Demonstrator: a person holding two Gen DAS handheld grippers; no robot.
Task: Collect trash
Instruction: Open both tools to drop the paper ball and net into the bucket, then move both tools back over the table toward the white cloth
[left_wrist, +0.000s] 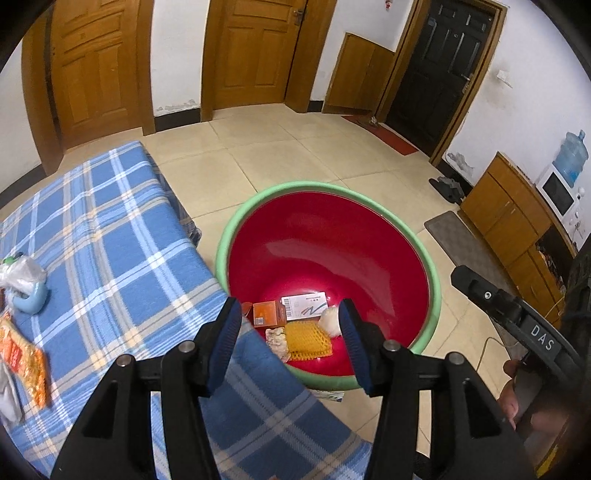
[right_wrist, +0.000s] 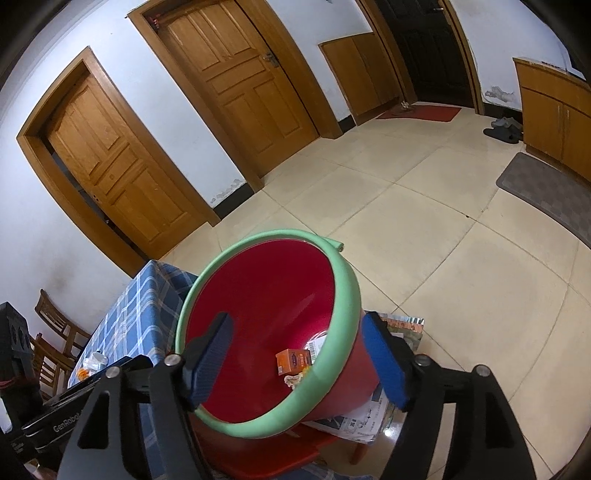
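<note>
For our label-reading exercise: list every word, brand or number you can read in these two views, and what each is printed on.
"DAS": on the right gripper, seen in the left wrist view.
"GenRobot", cut off: on the left gripper, seen in the right wrist view.
Orange box, white box, orange packet: print too small to read.

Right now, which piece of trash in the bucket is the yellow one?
The yellow foam net, lying at the bottom of the red bucket. Its mesh texture sets it apart from the orange box, the white printed box and the white wad.

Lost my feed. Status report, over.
Both hand-held grippers open, empty: left, right. Bucket holds box, foam net. Wrappers left on table. Nothing blocking.
</note>
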